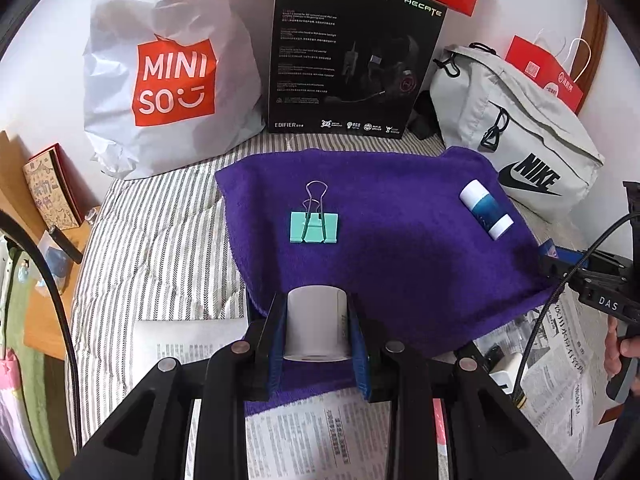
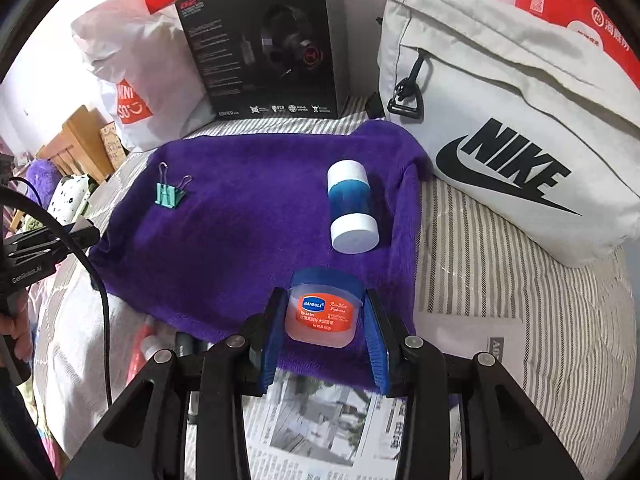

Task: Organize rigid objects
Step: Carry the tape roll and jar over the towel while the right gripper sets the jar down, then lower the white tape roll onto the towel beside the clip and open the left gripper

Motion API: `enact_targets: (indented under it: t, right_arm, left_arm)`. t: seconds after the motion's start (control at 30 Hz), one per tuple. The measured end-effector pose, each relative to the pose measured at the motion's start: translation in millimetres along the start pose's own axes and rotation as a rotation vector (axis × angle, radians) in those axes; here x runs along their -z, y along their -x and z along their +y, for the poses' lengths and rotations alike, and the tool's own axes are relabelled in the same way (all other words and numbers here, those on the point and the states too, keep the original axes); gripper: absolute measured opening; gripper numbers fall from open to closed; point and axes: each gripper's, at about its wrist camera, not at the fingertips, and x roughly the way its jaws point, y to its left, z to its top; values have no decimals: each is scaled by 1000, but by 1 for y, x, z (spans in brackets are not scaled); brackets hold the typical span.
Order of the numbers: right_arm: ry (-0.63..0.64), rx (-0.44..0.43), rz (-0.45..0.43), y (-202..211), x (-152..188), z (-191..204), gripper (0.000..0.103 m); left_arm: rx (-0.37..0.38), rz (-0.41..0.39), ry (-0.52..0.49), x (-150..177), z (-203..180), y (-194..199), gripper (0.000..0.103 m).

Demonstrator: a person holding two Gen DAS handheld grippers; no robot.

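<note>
The left gripper (image 1: 316, 332) is closed on a white paper roll (image 1: 315, 326), its blue pads pressing both sides, held over the near edge of a purple towel (image 1: 400, 248). Ahead of it on the towel lies a mint binder clip (image 1: 314, 227); ahead and to its right lies a blue tube with white caps (image 1: 485, 214).

The right gripper (image 2: 323, 320) clamps a small lip balm jar (image 2: 322, 309) with a blue lid and orange label. Just beyond this gripper the same tube (image 2: 351, 206) rests on the towel (image 2: 248, 232); the clip (image 2: 169, 193) lies far to its left. A grey Nike bag (image 2: 500, 128), zipped shut, sits to the right; what it holds cannot be told.
</note>
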Motion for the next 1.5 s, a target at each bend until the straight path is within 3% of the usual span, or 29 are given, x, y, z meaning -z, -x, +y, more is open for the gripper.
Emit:
enact_targets:
  t: [0.5,0.97,1.2,1.5]
  right_arm:
    - [34,26,68,-52,-11,-2,38]
    - [92,38,65,-64,-15,3,39]
    - [74,-11,55,-53,-13,2,61]
    - [72,7,57,-29,3,5,67]
  left_arm:
    - [15,28,-1,-17,2,-29,27]
    - [6,59,6,-22,3,-57,27]
    - [11,62,6,-27,6,-70,27]
    - [-14,75,-12,-28,4,-86,27]
